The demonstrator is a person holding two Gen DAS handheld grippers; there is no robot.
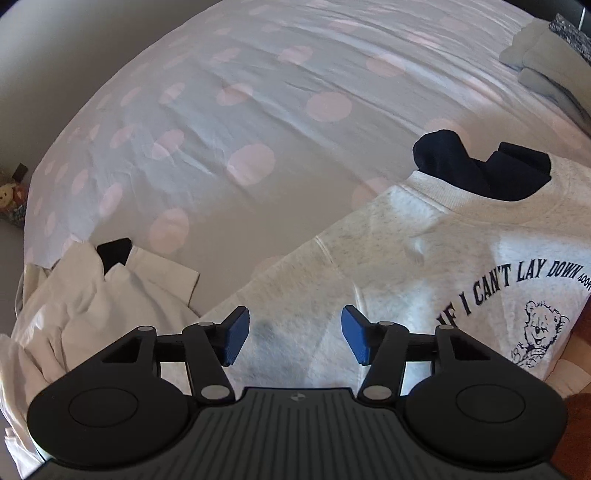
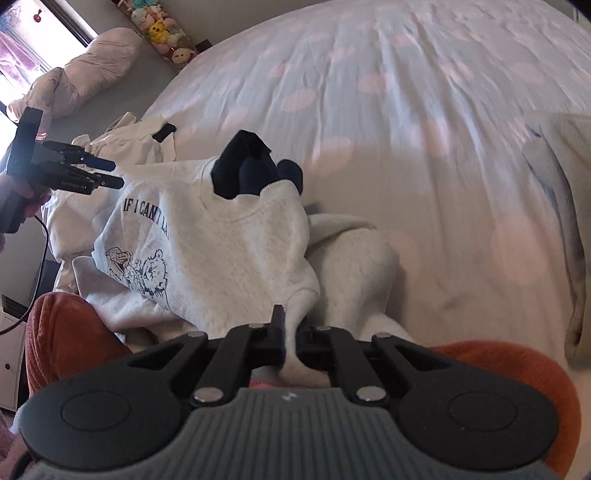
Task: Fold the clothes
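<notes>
A light grey sweatshirt [image 1: 424,258] with a navy bear print and the words "IF I CAN'T LAY DOWN" lies on the bed. A dark navy garment [image 1: 484,166] pokes out at its collar. My left gripper [image 1: 293,338] is open, its blue pads [image 1: 236,338] hovering over the sweatshirt's sleeve area. In the right wrist view my right gripper [image 2: 291,338] is shut on a fold of the sweatshirt [image 2: 229,251] near its shoulder, lifting it slightly. The left gripper [image 2: 107,173] shows there at far left, above the sweatshirt's other side.
The bed has a white sheet with pink dots [image 1: 258,110]. A white garment [image 1: 110,295] lies crumpled at left. Folded grey clothes [image 1: 546,62] sit at the far right. A pale garment [image 2: 557,221] lies right. An orange-clad leg [image 2: 70,332] is near. Plush toys [image 2: 162,29] line the wall.
</notes>
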